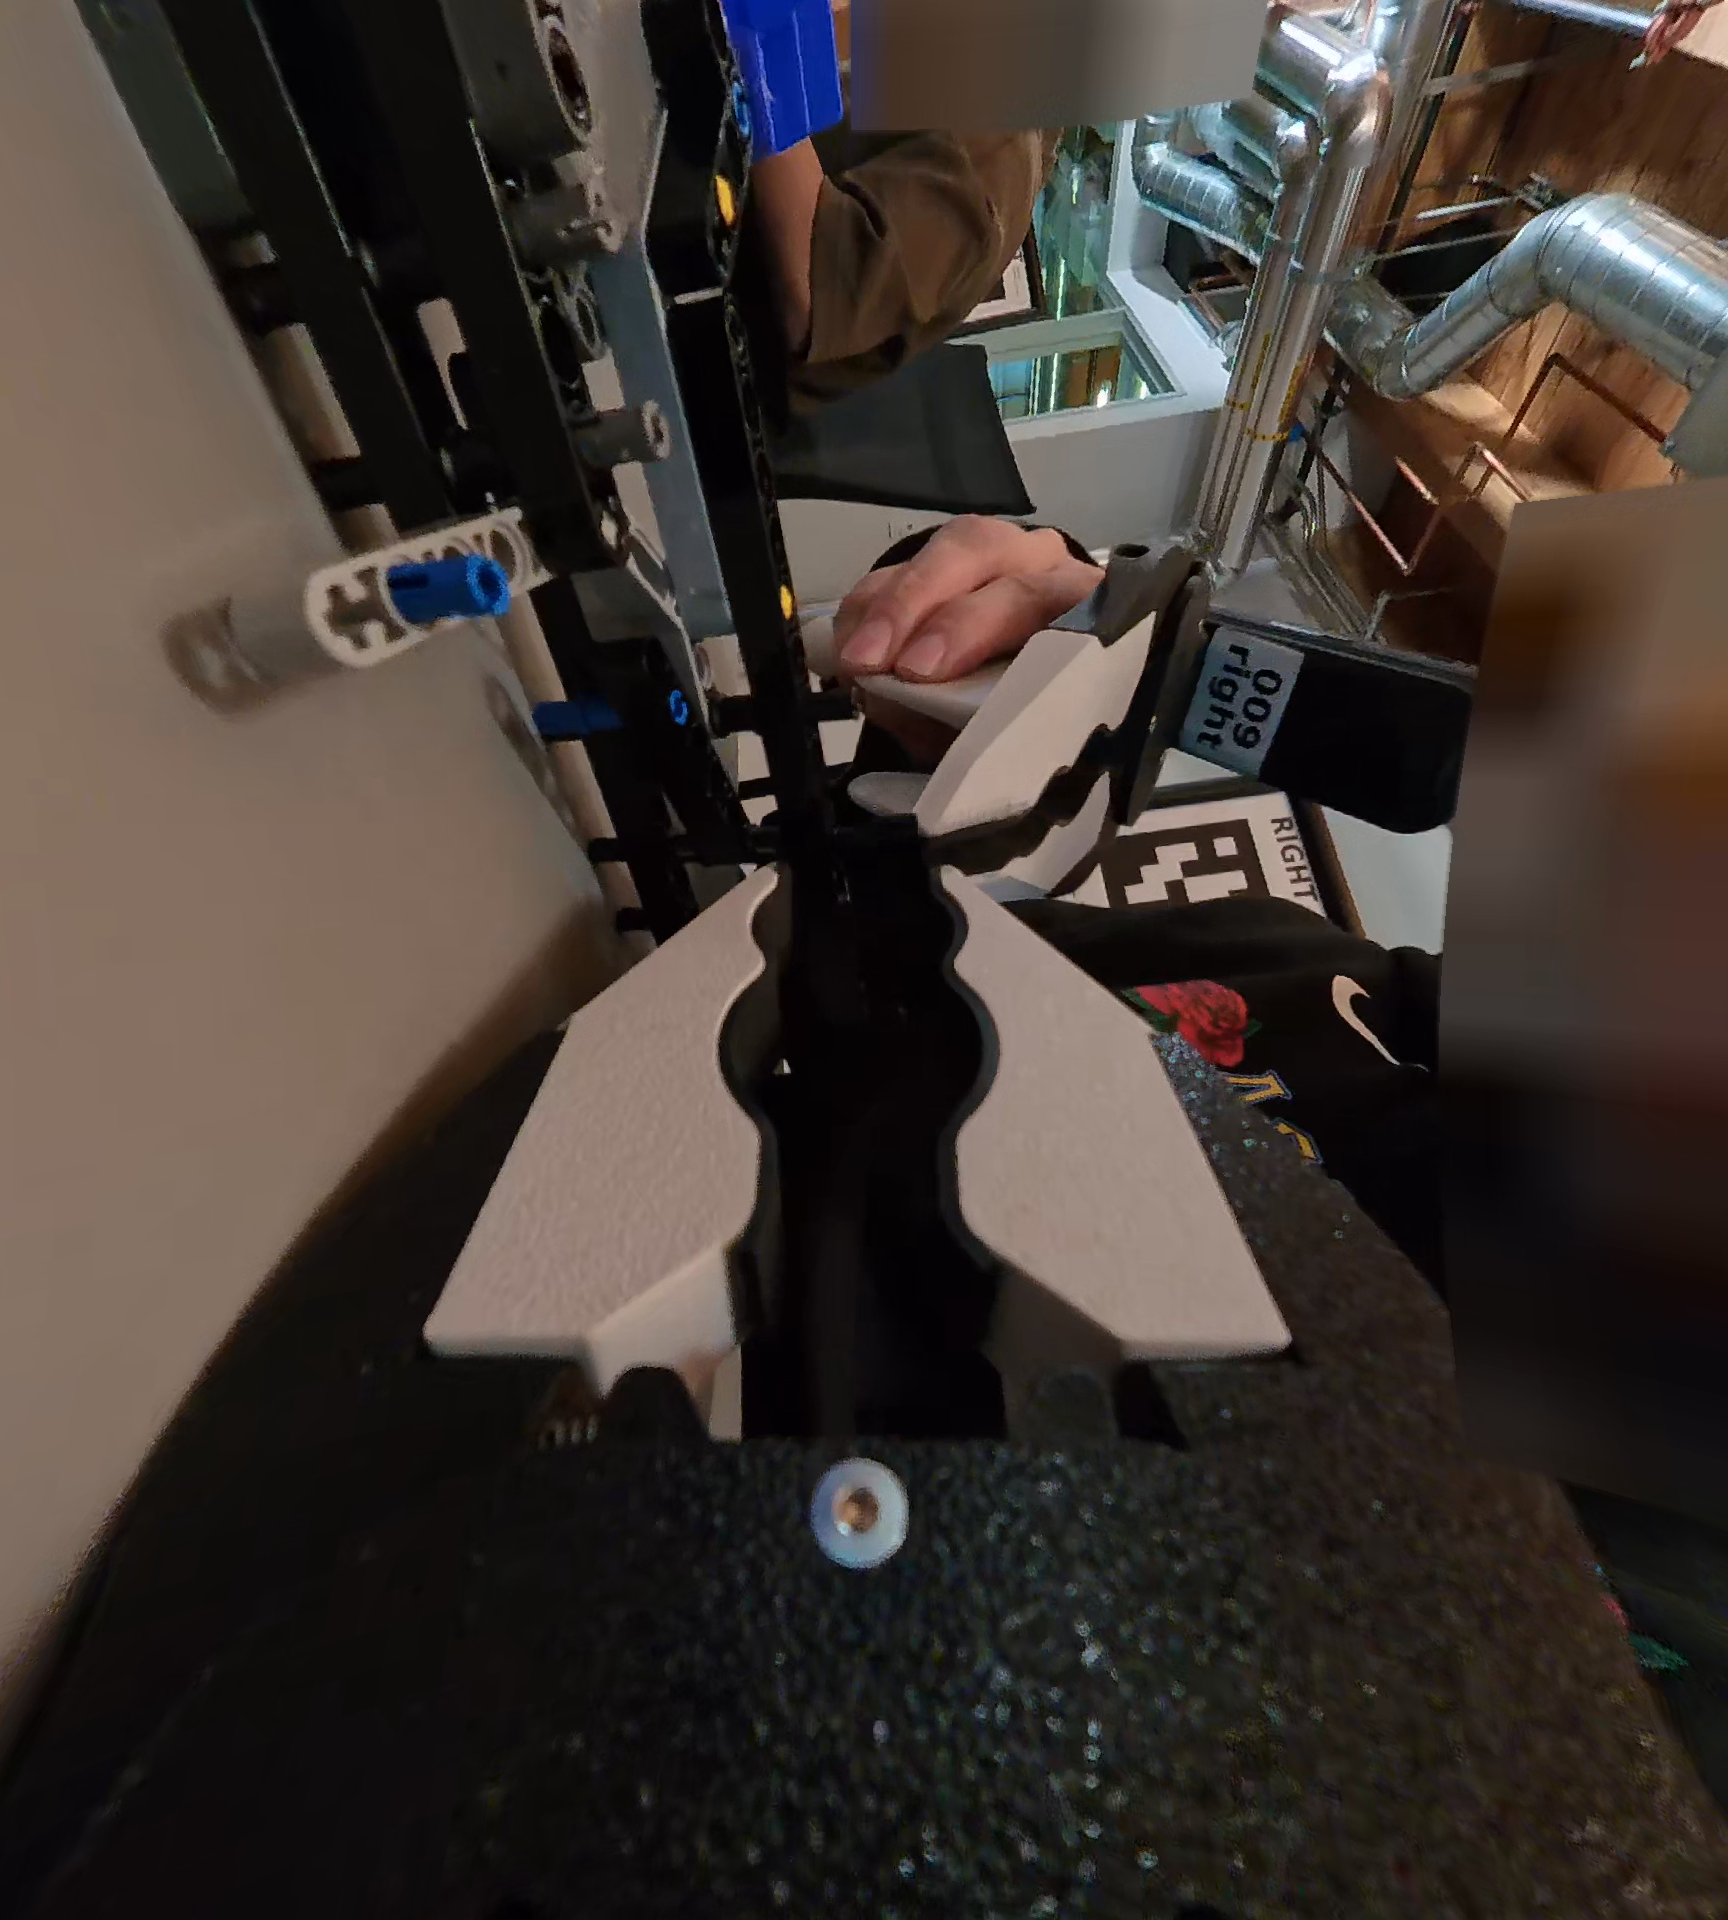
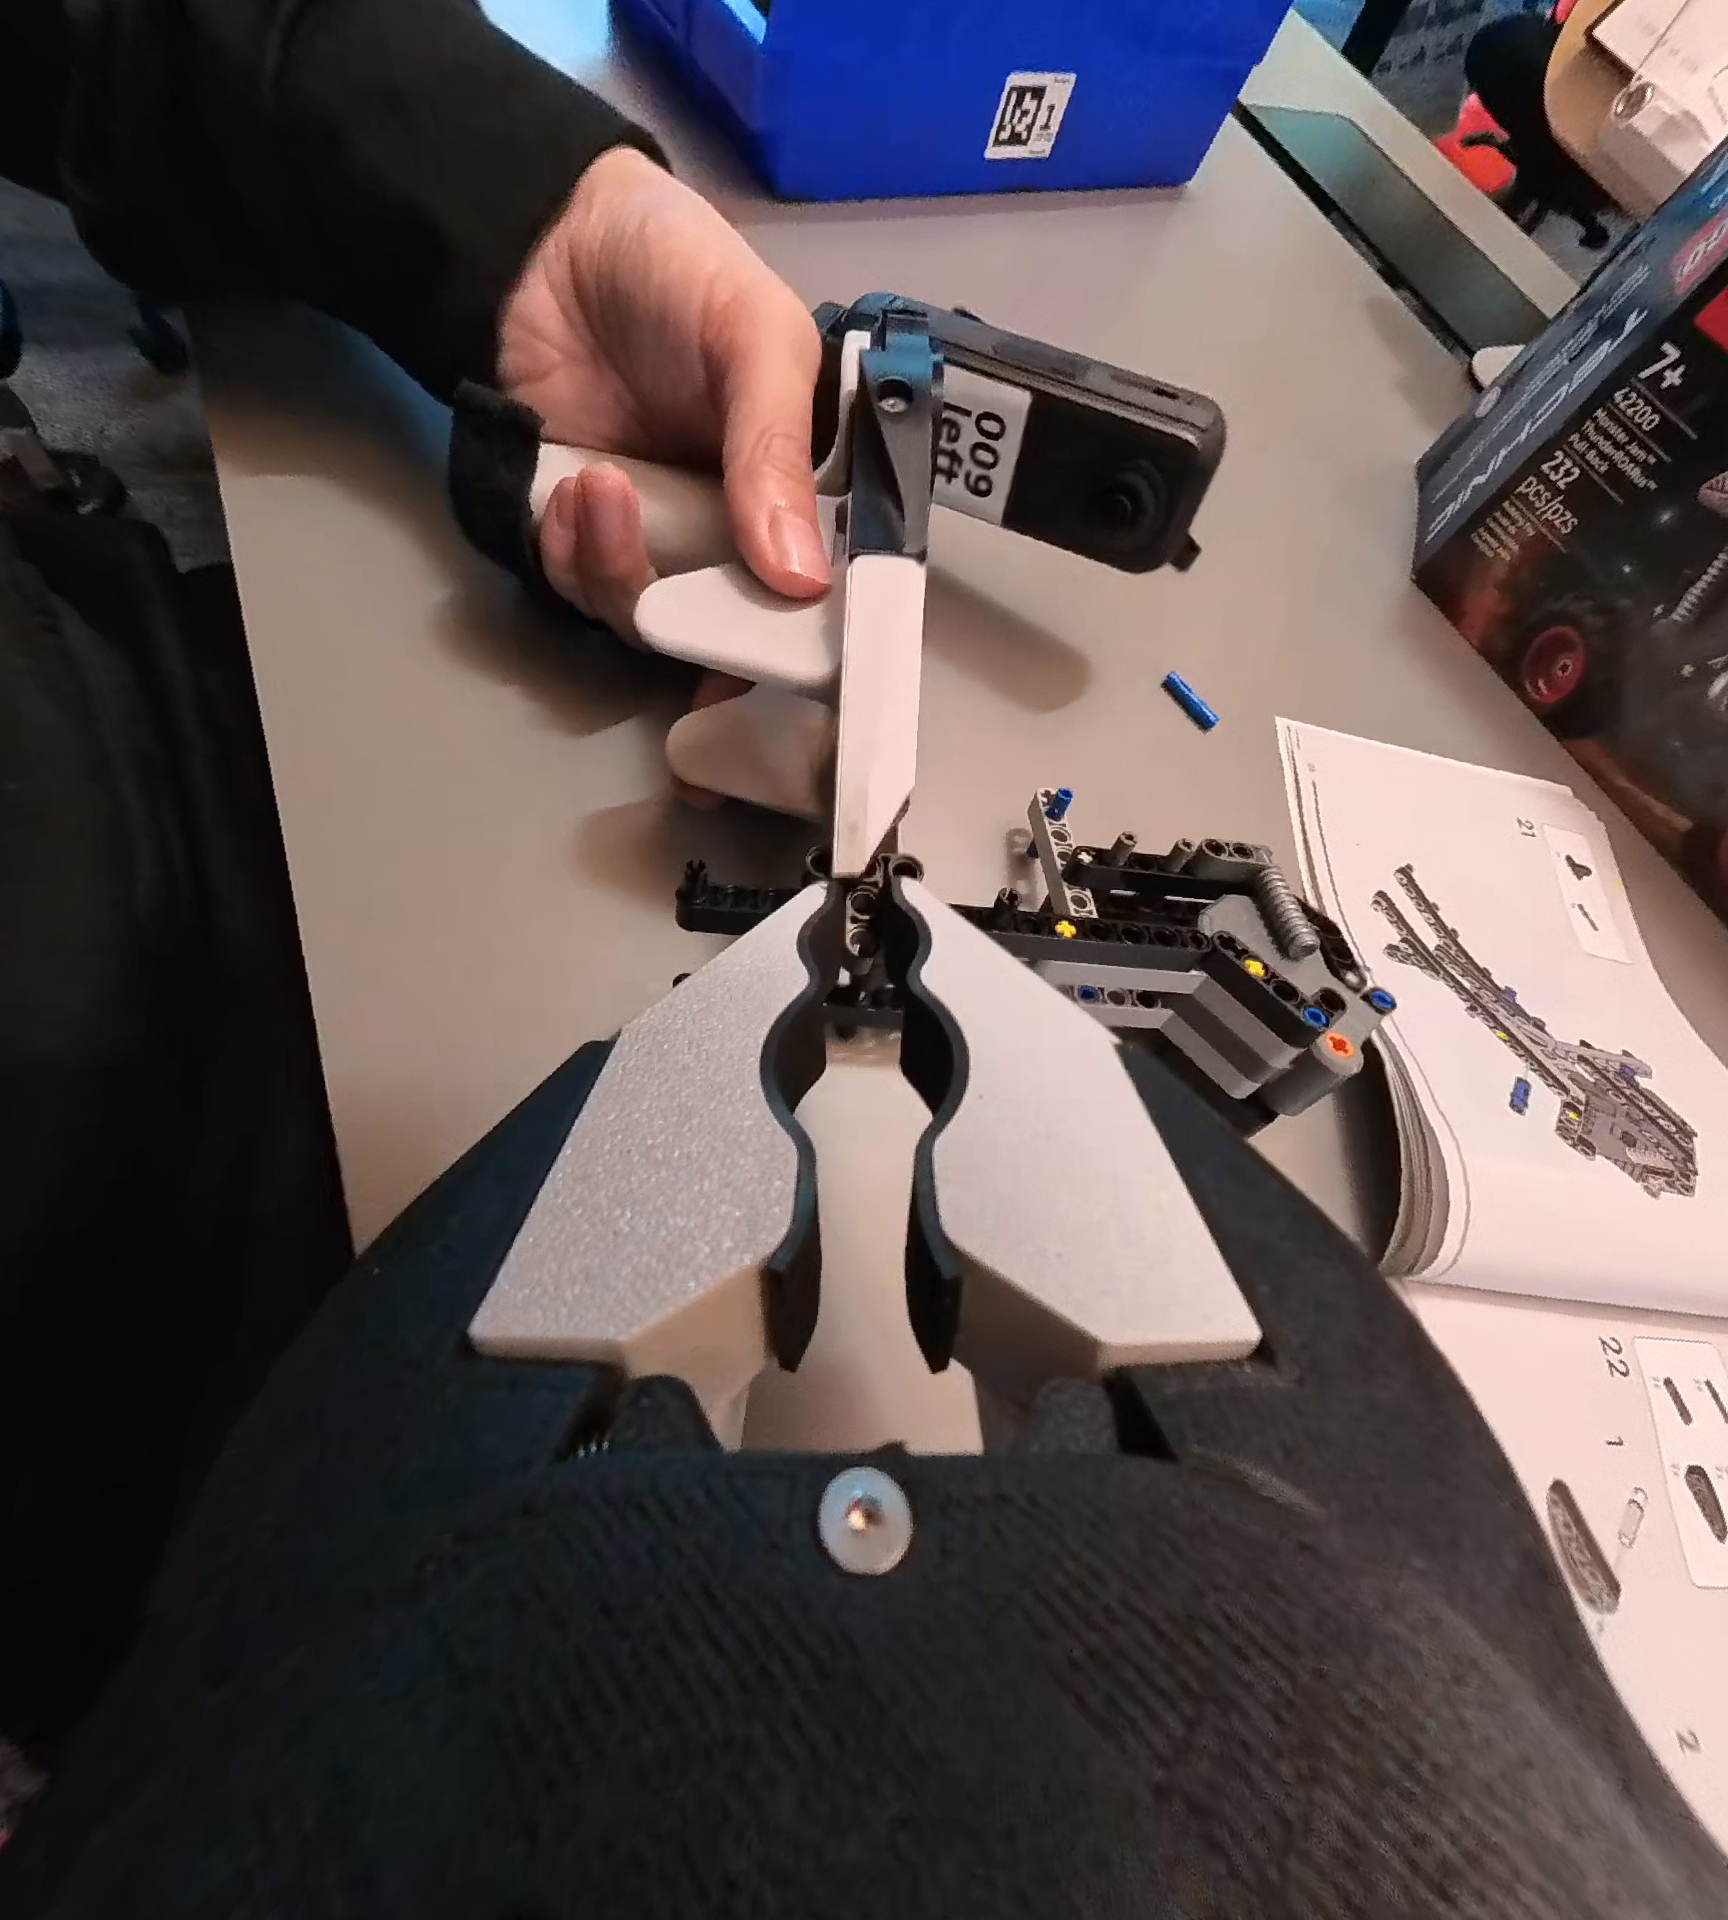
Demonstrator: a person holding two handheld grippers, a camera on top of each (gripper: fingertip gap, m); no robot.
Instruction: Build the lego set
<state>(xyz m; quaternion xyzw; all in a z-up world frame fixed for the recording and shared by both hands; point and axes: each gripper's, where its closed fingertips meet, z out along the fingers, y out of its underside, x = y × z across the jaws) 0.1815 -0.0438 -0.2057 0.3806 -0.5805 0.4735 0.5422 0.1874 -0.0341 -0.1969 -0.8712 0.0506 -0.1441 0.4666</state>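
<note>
Black-and-grey beam-and-pin lego chassis (image 2: 1151, 935) is lying on the grey table (image 2: 527, 727), beside the open white instruction booklet (image 2: 1525, 997). Right gripper (image 2: 865, 914) and left gripper (image 1: 844, 883) are both clamping narrow on its black end.

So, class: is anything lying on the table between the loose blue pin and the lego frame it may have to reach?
Nothing visible. Bare table separates the blue pin from the frame. The booklet lies to one side, and both grippers grip the frame's far end.
</note>
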